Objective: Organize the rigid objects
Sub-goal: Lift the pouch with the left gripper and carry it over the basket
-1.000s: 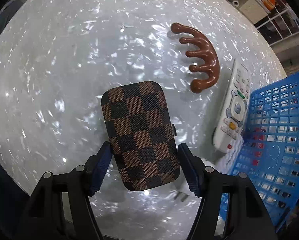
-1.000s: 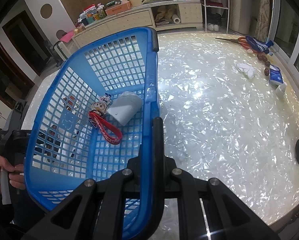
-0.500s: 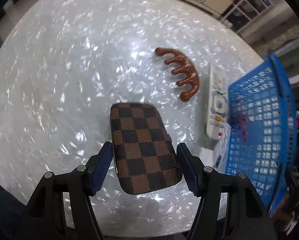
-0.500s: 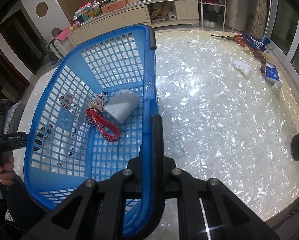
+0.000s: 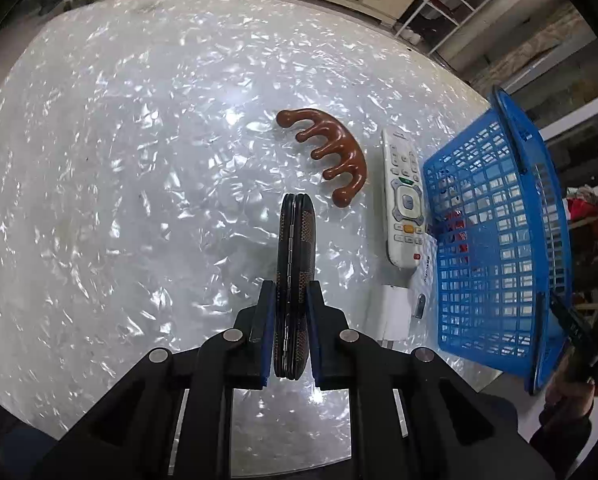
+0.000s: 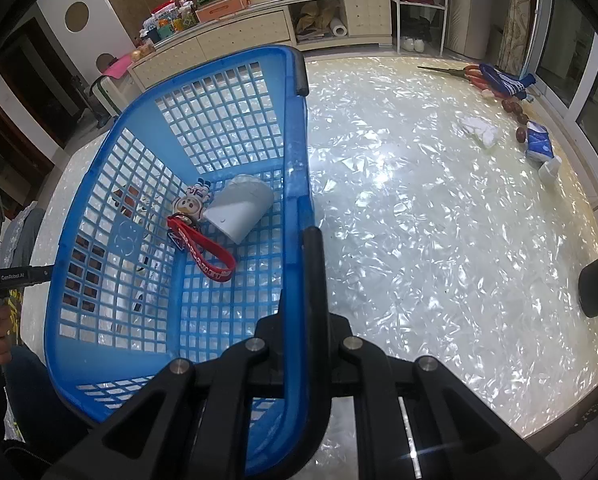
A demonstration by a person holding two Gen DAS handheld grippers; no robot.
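Observation:
My left gripper [image 5: 291, 296] is shut on a brown checkered case [image 5: 293, 264], held edge-up above the shiny white table [image 5: 139, 160]. Beyond it lie a brown wooden comb-shaped massager [image 5: 331, 152] and a white remote control [image 5: 405, 200]. A blue plastic basket [image 5: 495, 240] stands at the right. My right gripper [image 6: 305, 280] is shut on the rim of the blue basket [image 6: 297, 168]. Inside the basket lie a small figure keychain with a red strap [image 6: 201, 232] and a white curved piece [image 6: 241, 208].
A white charger block [image 5: 395, 312] and a paper slip lie beside the basket. In the right wrist view, scissors [image 6: 455, 71], a white tissue [image 6: 479, 130], dark round items and a blue packet [image 6: 539, 144] lie at the far right. Cabinets stand behind the table.
My left gripper has closed on the checkered case and turned it from flat to edge-up, lifted off the table. The right gripper still holds the basket rim.

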